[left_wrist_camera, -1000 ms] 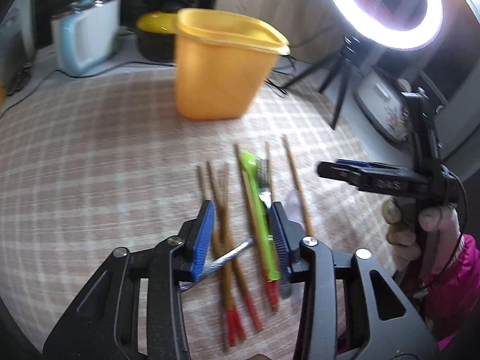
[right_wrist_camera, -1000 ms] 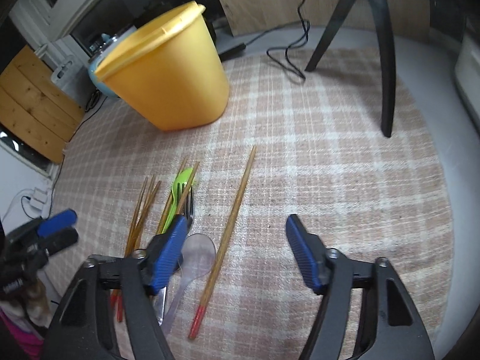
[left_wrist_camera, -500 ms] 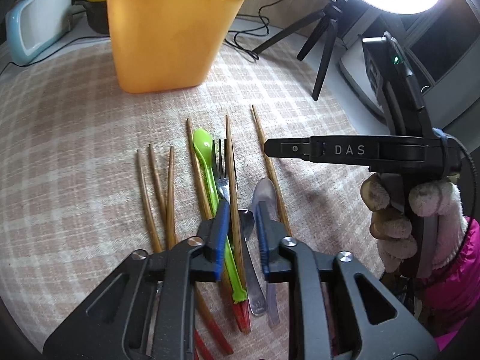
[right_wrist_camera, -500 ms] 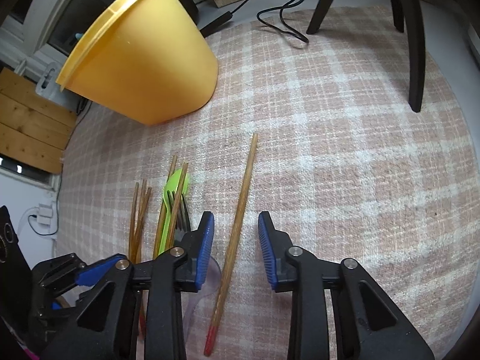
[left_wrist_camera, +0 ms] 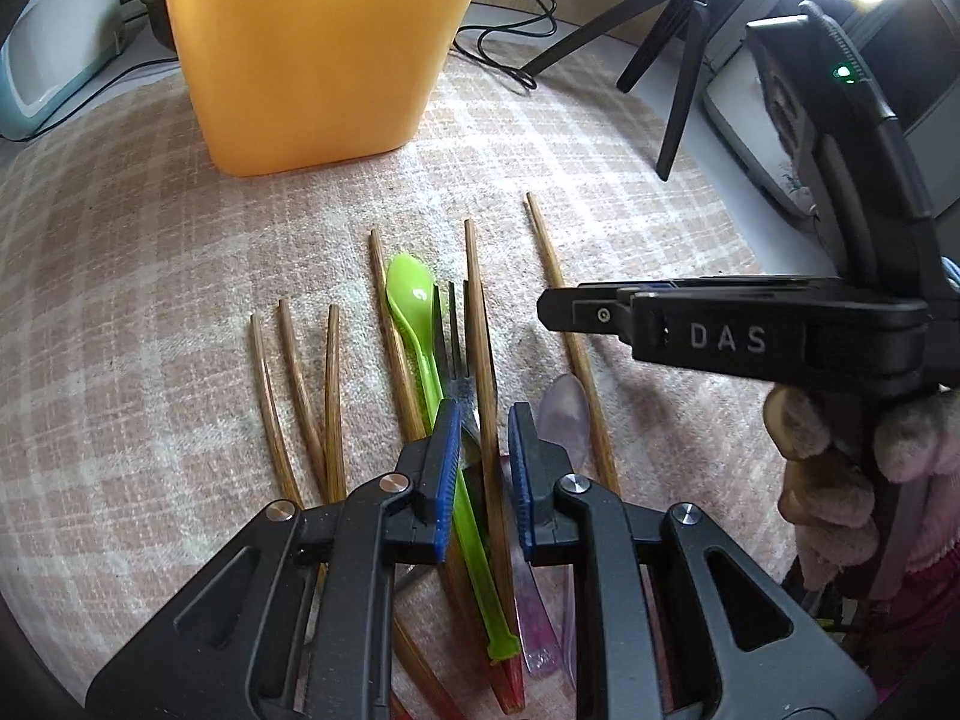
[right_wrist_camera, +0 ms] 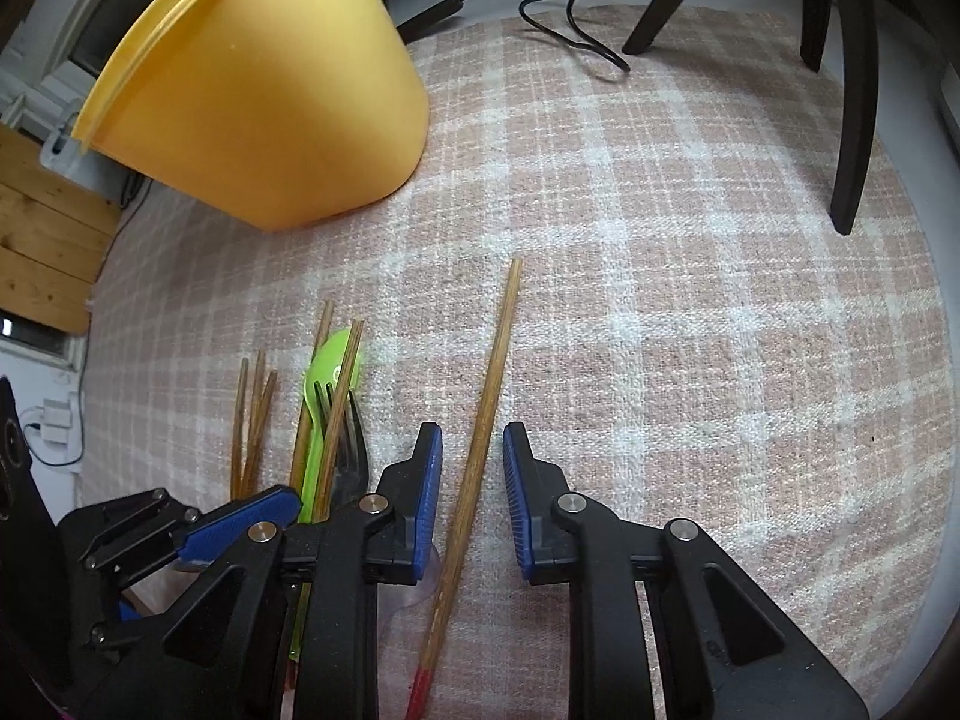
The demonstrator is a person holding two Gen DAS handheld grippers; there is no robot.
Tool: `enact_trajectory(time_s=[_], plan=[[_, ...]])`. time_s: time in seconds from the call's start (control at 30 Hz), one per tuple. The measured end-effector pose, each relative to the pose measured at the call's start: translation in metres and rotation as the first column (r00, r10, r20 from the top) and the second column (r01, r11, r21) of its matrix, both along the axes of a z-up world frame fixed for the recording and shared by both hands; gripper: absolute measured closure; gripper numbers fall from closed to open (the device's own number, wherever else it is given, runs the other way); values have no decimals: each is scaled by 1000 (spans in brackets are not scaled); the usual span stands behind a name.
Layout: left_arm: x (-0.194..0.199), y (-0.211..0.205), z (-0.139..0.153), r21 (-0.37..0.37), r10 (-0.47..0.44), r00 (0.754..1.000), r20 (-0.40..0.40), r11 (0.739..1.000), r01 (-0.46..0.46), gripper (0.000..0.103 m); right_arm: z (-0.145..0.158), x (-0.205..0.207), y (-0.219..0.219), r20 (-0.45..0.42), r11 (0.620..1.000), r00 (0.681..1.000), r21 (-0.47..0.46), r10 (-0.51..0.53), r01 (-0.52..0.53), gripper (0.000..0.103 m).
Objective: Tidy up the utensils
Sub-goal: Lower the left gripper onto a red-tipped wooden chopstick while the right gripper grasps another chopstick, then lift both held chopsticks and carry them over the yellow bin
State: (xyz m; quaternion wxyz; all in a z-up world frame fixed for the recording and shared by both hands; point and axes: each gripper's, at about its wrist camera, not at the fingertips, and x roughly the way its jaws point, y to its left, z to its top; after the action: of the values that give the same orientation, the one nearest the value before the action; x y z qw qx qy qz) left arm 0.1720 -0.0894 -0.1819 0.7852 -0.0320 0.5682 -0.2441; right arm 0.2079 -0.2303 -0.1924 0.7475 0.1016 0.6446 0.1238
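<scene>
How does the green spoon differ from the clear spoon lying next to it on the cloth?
The green spoon is opaque bright green; the clear spoon is see-through with a pinkish handle end. The green spoon's bowl reaches farther toward the yellow tub than the clear spoon's bowl. Chopsticks flank the green spoon closely on both sides. Both are plastic and lie flat, bowls pointing toward the tub.

Checked tablecloth (right_wrist_camera: 690,330), yellow bin (right_wrist_camera: 270,120), chopsticks (right_wrist_camera: 486,414), tripod (left_wrist_camera: 678,78)
</scene>
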Motion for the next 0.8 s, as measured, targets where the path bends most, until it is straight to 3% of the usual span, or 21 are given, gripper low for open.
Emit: enact_trajectory(time_s=[0.2,0.4,0.8], plan=[[4,-5,-6,18,-3,1000,1,1000,3,88,-3,0,5,0,999,1000,-38,14,-14,86],[9,-9,-13,9,5,1000,-14,1000,-5,97,-3,3,13,6,995,999,-92,44,-43,95],[1,13,10,-50,55,998,27,997,-54,99,5,-3,4,23,1000,1000,-4,6,-6,97]])
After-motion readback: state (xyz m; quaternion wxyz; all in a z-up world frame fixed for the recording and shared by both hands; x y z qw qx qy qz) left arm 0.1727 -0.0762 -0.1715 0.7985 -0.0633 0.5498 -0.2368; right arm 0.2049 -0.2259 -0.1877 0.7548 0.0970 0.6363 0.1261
